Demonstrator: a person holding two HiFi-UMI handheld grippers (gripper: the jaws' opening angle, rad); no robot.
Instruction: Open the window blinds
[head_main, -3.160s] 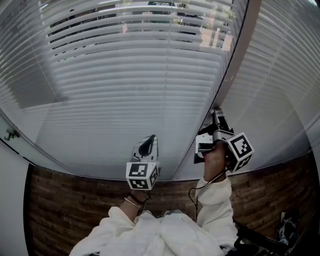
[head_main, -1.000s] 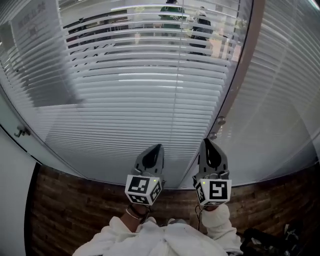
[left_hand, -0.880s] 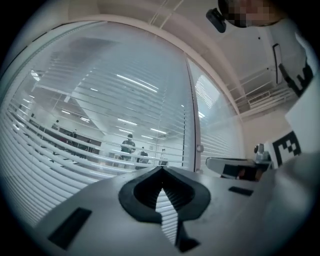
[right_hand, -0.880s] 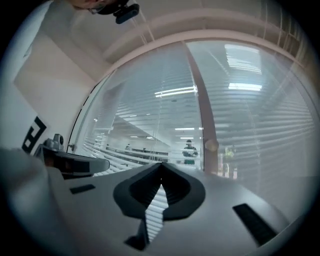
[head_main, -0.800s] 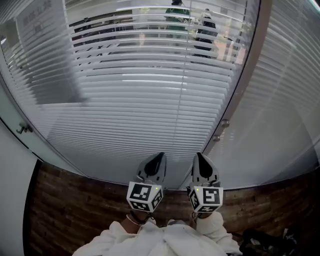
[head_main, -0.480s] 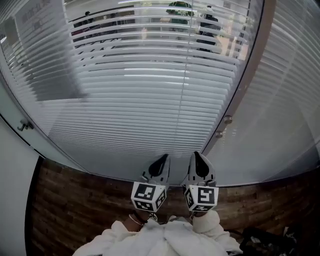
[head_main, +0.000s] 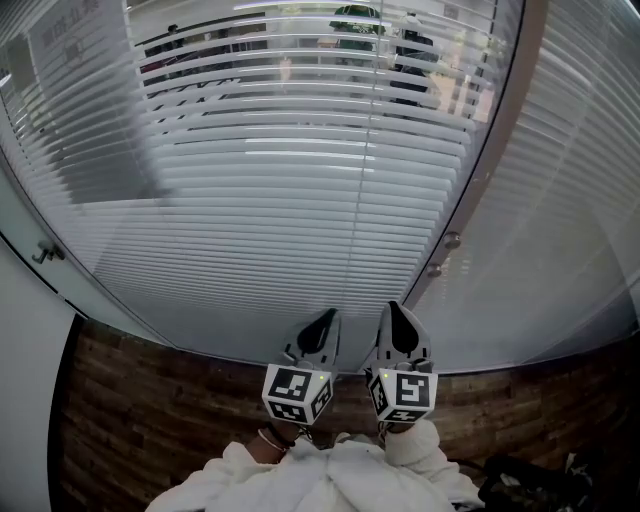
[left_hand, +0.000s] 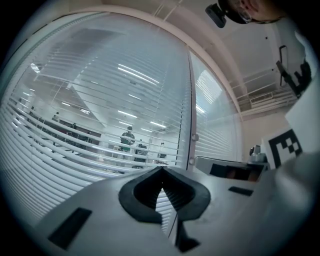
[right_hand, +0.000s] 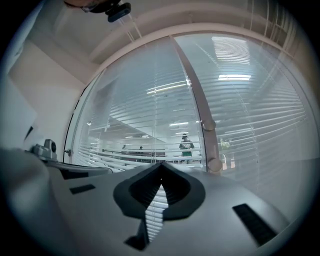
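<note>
The white slatted blinds (head_main: 300, 170) fill the window ahead. Their upper slats stand tilted apart, so the room beyond shows between them. My left gripper (head_main: 326, 315) and right gripper (head_main: 392, 308) sit low and side by side near the blind's bottom edge, both pointing at the glass. In the left gripper view the left gripper (left_hand: 161, 169) has its jaw tips together with nothing held. The right gripper (right_hand: 161, 164) looks the same in the right gripper view: shut and empty. Neither touches the blinds.
A slanted frame post (head_main: 490, 150) divides this window from a second blind (head_main: 570, 200) on the right and carries two round knobs (head_main: 452, 240). A thin cord (head_main: 368, 200) hangs in front of the slats. Below is a brick wall (head_main: 150, 410). People (head_main: 355, 20) stand beyond the glass.
Both grippers have dropped lower and drawn back toward my body, closer together. The right gripper, which earlier was up at the knobs on the post, now hangs beside the left.
</note>
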